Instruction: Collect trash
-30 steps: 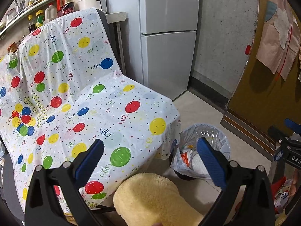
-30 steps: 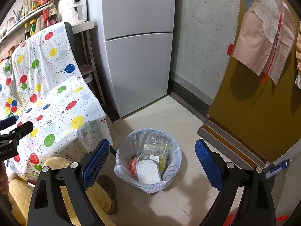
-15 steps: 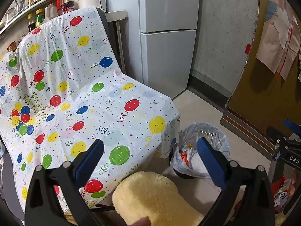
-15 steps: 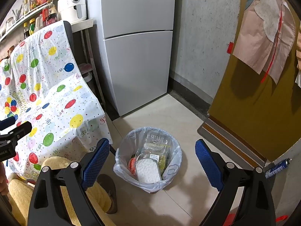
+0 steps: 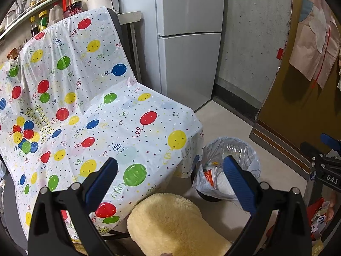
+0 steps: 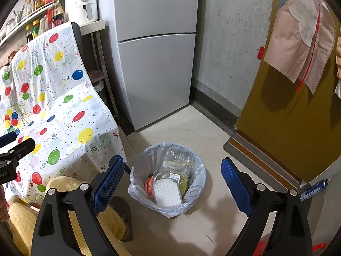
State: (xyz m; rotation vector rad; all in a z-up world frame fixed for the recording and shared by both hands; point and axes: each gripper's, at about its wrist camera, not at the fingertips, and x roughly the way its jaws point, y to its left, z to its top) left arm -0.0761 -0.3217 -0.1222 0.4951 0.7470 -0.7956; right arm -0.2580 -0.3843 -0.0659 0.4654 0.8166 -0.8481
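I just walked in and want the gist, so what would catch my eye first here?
The balloon-print birthday cover draped over a chair on the left dominates. On the floor beside it, a lined trash bin holds a clear plastic clamshell and a white foam piece, with a grey fridge against the wall behind.

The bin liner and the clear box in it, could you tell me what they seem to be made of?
Bin liner: thin translucent plastic film, faintly glossy, judging by its wrinkles and folded-over rim. Clear box: probably rigid moulded plastic, transparent and shiny, with ribbed ridges catching glare.
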